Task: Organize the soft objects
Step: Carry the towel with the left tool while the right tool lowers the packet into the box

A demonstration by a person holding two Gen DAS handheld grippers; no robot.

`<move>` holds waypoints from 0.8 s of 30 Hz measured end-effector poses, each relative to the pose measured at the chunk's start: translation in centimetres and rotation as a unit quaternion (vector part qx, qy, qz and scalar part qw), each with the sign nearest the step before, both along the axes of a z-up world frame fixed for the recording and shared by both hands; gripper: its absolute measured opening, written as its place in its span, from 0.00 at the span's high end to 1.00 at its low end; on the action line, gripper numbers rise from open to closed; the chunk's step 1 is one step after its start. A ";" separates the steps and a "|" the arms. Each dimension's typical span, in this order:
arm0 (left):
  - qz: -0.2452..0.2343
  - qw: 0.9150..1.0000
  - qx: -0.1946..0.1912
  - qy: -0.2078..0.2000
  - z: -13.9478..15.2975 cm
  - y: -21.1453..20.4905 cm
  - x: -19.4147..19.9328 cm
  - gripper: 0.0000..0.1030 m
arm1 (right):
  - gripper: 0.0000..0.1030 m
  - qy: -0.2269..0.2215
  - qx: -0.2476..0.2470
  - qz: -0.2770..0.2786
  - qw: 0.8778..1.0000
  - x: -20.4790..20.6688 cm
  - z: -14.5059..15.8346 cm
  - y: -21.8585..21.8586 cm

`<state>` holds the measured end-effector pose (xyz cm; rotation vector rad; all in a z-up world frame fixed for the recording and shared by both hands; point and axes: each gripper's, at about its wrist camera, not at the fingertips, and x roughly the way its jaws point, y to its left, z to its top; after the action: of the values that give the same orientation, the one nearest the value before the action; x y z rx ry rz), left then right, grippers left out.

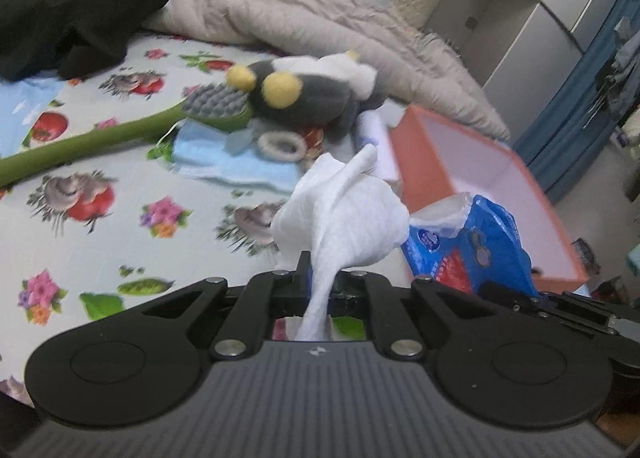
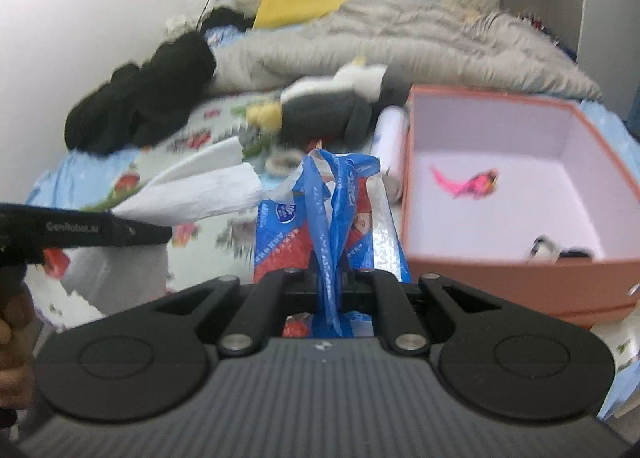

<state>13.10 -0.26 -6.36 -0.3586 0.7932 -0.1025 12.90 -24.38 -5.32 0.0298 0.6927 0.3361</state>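
left tool (image 1: 318,282) pinching tissue (image 1: 344,210); right tool (image 2: 328,278) pinching blue pack (image 2: 332,218); box (image 2: 520,270) adjacent

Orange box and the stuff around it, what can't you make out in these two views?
- Orange box: small dark and white thing in its near corner, right wrist view, cut by the front wall.
- Pink item inside: blurred.
- Tissue pack print: too blurred to read.
- Plush toy: smeared by motion.
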 end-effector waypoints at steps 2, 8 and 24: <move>-0.004 1.000 0.002 -0.010 1.7 -0.9 0.7 0.93 | 0.91 -0.012 0.007 -0.007 1.000 0.4 1.5 -0.9; -0.028 0.998 -0.008 -0.048 6.6 -4.1 3.1 0.93 | 0.91 -0.053 0.014 -0.027 0.998 1.2 5.6 -3.6; -0.105 0.992 0.005 -0.071 10.6 -17.0 12.9 0.93 | 0.91 -0.095 0.024 -0.117 0.988 7.2 7.9 -14.1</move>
<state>26.04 -17.22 4.27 -0.2534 0.6884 -0.3183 20.12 -38.45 2.63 0.1218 0.4862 0.1275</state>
